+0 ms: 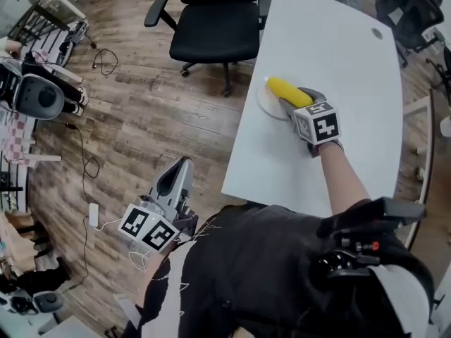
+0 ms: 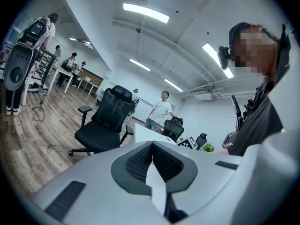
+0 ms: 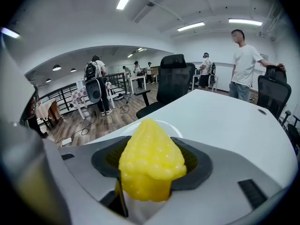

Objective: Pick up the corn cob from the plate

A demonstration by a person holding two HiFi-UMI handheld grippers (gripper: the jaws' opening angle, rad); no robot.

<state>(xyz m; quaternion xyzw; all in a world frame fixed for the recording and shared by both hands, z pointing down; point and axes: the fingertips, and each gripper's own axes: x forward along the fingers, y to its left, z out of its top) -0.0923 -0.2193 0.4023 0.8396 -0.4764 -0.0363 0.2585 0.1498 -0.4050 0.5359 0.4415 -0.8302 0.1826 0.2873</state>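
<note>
White worktop [image 1: 338, 55] over wood-plank floor [image 1: 141, 118], with one black office chair [image 1: 211, 20] at its far corner. The right tongs [image 1: 296, 97] clamp a single yellow corn cob [image 1: 287, 90] over the one round white plate [image 1: 265, 104] near the worktop's edge. The left tongs [image 1: 182, 174] hang off the worktop, over the floor, jaws pressed together on nothing.

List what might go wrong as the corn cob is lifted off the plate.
The right gripper grips the corn cob near one end, its tip jutting beyond the jaws, so it may pivot or slip. The plate lies close to the table edge; a dragging cob could nudge it toward the floor.
</note>
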